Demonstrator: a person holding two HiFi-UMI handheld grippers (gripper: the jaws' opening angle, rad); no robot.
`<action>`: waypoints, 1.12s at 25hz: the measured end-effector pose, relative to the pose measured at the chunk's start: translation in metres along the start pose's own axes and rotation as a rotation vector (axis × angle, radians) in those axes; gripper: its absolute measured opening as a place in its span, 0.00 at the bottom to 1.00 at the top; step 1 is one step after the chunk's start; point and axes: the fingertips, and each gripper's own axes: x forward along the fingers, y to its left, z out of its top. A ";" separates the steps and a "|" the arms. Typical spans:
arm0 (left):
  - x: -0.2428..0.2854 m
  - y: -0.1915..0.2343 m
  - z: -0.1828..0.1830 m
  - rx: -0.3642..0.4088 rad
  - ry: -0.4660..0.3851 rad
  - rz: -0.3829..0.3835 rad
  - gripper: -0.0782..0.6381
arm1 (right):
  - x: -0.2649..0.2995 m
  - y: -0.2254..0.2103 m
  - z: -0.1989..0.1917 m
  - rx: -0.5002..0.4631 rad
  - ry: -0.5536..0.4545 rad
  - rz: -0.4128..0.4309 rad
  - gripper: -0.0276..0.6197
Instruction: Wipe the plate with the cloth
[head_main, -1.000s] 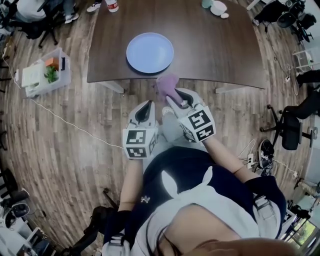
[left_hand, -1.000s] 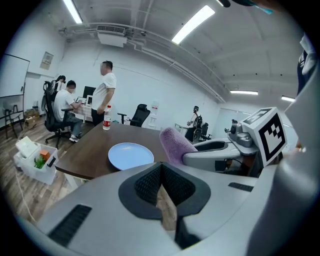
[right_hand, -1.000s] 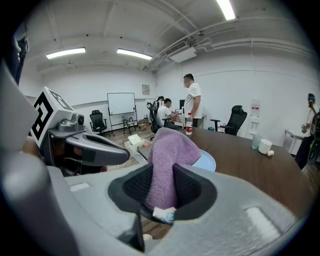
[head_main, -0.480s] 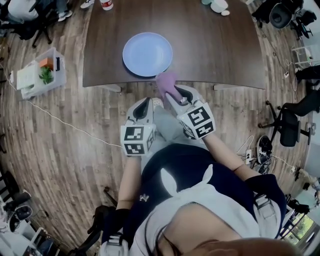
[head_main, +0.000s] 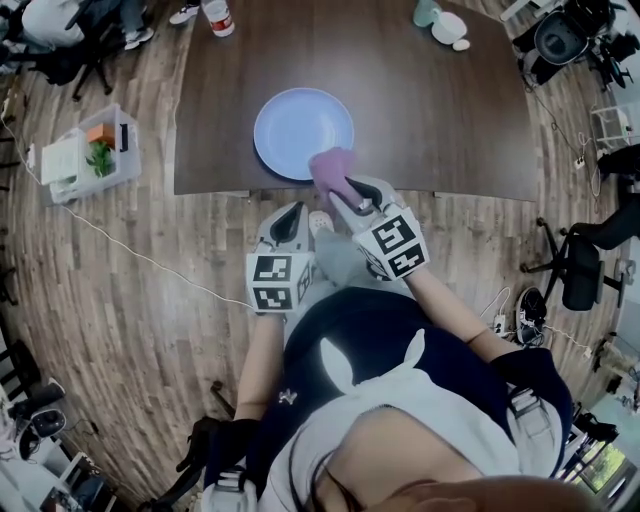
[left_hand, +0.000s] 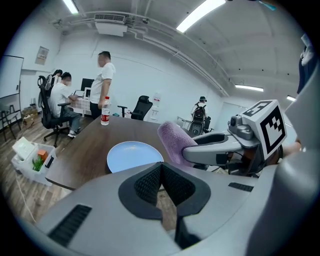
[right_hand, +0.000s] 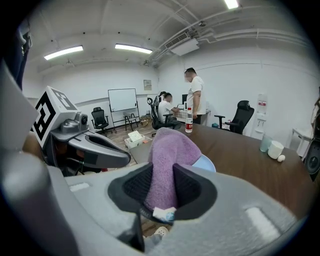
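Dark table (head_main: 430, 110) ahead: right claw (head_main: 347, 186) pinches the purple cloth (head_main: 333, 165), wad jutting past its tips, ready to wipe the plate (head_main: 300, 125) just beyond; left claw (head_main: 292, 210) alongside, pressed together, empty.

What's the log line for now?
right tool: shut on fluffy purple cloth | left tool: shut, empty | round pale-blue plate: on dark wooden table

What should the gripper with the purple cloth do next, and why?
Probably ease the right gripper forward and down so the purple cloth lands on the blue plate. Its jaws grip the cloth, which hangs by the plate's near edge and does not seem to rest on it yet. The left gripper is shut and empty.
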 end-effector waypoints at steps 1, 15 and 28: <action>0.003 0.003 0.002 -0.002 0.003 0.005 0.12 | 0.004 -0.003 0.000 0.000 0.002 0.005 0.22; 0.054 0.048 0.032 -0.032 0.048 0.096 0.12 | 0.060 -0.041 0.021 -0.010 0.023 0.116 0.22; 0.072 0.085 0.021 -0.117 0.079 0.193 0.12 | 0.107 -0.045 0.022 -0.075 0.086 0.229 0.22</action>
